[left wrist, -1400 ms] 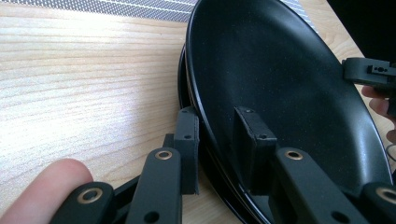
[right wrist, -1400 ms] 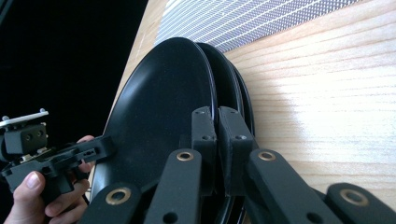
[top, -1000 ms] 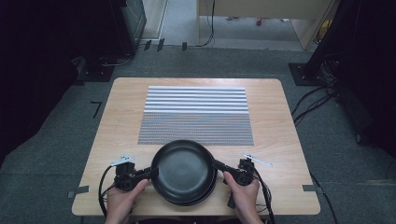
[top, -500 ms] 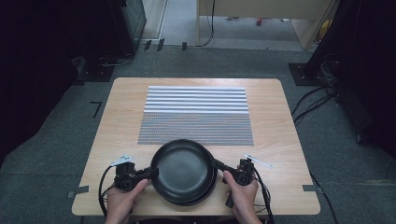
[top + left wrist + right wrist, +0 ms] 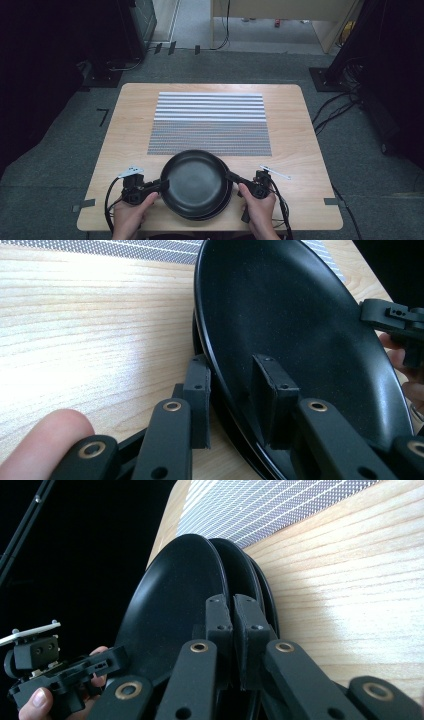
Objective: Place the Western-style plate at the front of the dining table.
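Round black matte plate (image 5: 196, 181), top one of a stack of black plates (image 5: 220, 206), sits at the near edge of my pale wooden worktop (image 5: 131, 118), just short of the grey striped woven mat (image 5: 210, 123). I've got it by both rims: left gripper (image 5: 159, 185) fingers (image 5: 197, 390) straddle the left rim with a small gap showing, right gripper (image 5: 235, 178) fingers (image 5: 219, 625) clamped on the right rim. I judge this the grasp step, next an even lift clear of the stack; both hands lie low and level, pointing inward.
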Tool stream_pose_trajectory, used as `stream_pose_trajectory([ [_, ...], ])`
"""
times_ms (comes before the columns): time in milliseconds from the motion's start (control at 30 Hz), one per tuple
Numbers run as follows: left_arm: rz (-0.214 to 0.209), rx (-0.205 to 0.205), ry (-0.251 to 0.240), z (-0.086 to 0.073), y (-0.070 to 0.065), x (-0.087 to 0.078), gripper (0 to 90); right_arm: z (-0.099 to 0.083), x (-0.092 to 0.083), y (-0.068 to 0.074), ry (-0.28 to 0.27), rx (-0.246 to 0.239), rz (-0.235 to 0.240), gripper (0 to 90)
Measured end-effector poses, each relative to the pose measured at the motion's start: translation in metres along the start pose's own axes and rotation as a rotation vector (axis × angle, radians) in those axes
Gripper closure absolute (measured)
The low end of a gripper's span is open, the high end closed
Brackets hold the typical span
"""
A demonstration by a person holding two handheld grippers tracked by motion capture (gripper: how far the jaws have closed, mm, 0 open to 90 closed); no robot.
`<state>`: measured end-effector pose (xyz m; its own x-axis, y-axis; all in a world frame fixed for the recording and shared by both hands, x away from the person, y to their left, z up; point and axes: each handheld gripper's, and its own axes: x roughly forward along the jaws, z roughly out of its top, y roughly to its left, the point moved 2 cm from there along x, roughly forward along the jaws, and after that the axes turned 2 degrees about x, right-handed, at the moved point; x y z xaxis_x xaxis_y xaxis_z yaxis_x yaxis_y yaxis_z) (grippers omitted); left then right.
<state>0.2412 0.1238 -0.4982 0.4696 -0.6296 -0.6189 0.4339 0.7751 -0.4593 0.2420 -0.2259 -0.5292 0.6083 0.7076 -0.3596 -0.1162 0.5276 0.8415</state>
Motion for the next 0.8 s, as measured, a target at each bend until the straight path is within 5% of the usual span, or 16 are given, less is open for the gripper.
stream_pose_trajectory([
  [200, -0.003, -0.003, 0.002, 0.000, 0.001, -0.002, 70.5, -0.001, 0.001, 0.003, 0.017, -0.025, -0.018, 86.6],
  [800, -0.020, -0.002, 0.006, 0.002, 0.005, -0.007, 71.8, -0.006, 0.006, 0.021, 0.052, -0.231, -0.140, 82.4],
])
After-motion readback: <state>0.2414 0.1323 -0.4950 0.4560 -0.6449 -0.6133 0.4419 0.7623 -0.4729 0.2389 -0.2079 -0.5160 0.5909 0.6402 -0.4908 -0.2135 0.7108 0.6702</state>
